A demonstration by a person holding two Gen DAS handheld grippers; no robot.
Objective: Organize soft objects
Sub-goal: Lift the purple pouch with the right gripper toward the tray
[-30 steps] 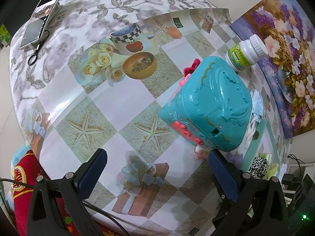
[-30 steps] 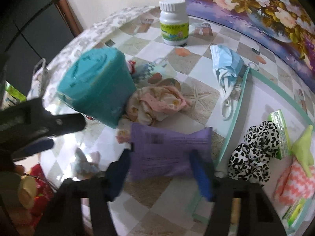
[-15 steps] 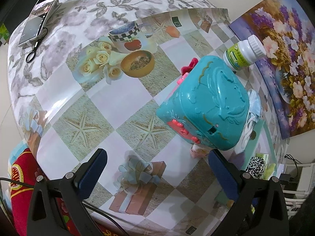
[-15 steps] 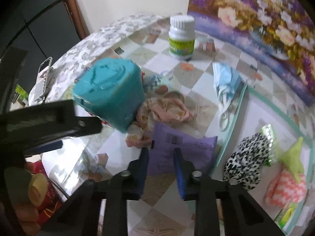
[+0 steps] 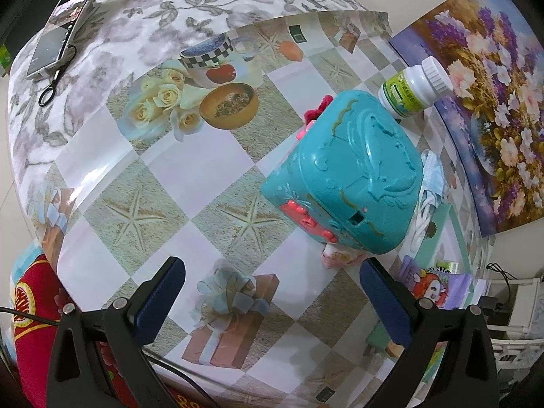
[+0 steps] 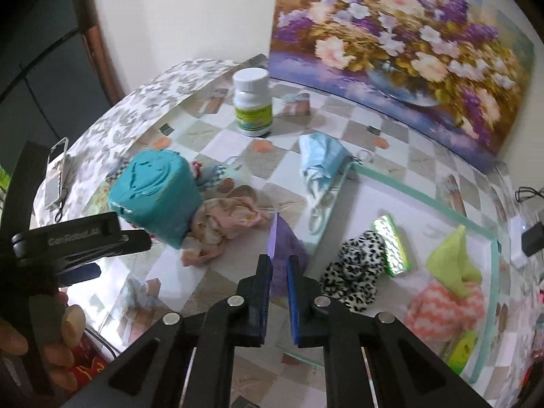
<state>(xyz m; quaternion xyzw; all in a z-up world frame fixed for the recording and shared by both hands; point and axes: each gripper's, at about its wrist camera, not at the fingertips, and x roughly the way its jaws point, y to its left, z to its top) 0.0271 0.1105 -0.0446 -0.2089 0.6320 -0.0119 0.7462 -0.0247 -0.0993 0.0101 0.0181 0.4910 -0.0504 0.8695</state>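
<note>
My right gripper [image 6: 279, 261] has its jaws closing, and the pads pinch a purple packet [image 6: 287, 243] that hangs edge-on above the tablecloth. The same purple packet [image 5: 438, 289] shows low on the right in the left wrist view. A crumpled pink cloth [image 6: 224, 221] lies against a teal plastic box [image 6: 156, 193]. A blue face mask [image 6: 321, 159] drapes over the tray rim. My left gripper [image 5: 272, 272] hovers open over the tablecloth, beside the teal box [image 5: 346, 176], with nothing between its fingers.
A white tray with a teal rim [image 6: 425, 200] holds a leopard scrunchie [image 6: 353, 272], a shiny green packet [image 6: 391, 244], a green soft piece [image 6: 455, 258] and a pink zigzag cloth [image 6: 445, 306]. A white bottle [image 6: 253, 103] stands behind. A phone [image 5: 64, 23] lies far left.
My right gripper has shut on the purple packet and raised it off the tablecloth, so it now stands edge-on. The left gripper has stayed put.
</note>
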